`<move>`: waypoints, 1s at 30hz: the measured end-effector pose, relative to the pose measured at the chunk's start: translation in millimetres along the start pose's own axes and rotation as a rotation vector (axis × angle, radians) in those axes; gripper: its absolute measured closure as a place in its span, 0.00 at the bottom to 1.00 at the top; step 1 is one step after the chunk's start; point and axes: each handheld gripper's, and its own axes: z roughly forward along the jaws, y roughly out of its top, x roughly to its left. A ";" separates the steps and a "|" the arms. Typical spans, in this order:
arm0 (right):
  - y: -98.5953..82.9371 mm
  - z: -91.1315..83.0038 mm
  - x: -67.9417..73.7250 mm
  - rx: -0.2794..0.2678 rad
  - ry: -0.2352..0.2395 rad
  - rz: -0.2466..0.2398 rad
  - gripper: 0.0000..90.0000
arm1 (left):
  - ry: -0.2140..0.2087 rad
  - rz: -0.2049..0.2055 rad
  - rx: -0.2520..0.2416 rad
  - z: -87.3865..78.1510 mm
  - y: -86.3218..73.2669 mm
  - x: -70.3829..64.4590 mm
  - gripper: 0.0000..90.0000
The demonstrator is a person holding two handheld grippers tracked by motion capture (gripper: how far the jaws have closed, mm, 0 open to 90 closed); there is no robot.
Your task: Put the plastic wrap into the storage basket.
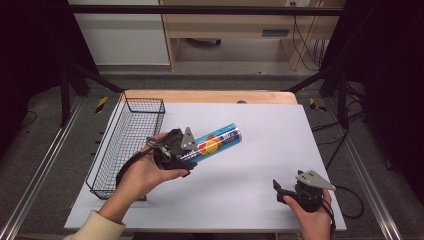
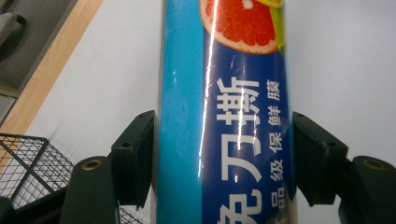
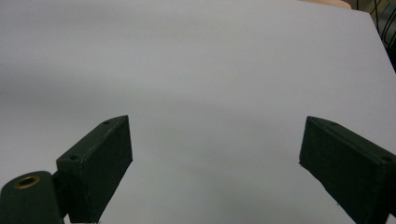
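Cling-film tube (image 1: 215,143), a long glossy cylinder printed in light and dark blue with a citrus picture, lies slanted over the middle-left of the pale surface (image 1: 250,200) in the high view, its near end held by the left gripper (image 1: 186,155), whose fingers are closed around it. Whether the far end touches the sheet or hangs just above it cannot be told. Holding it by one end, with the rest projecting up and to the right, looks like a carrying grip, and the black wire basket (image 1: 127,145) just to the left seems a likely destination, though that is only a guess. The right gripper (image 1: 282,190) sits well apart at the near right corner, holding nothing. In the left gripper view, the tube runs straight up between the two black rubbery fingers (image 2: 133,156), both pressed flat against its sides; the wrapper is slick and catches a bright streak of light, so it may slip if the grip loosens. White characters and a grapefruit slice are printed on it, and a corner of the basket's thin square mesh shows at lower left. In the right gripper view, the blocky matte fingers (image 3: 100,163) stand wide apart over bare, smooth surface.
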 end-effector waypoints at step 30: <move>-0.7 0.2 0.9 0.005 -0.003 0.004 0.11 | 0.079 -0.075 0.025 -37.2 -37.1 13.9 0.36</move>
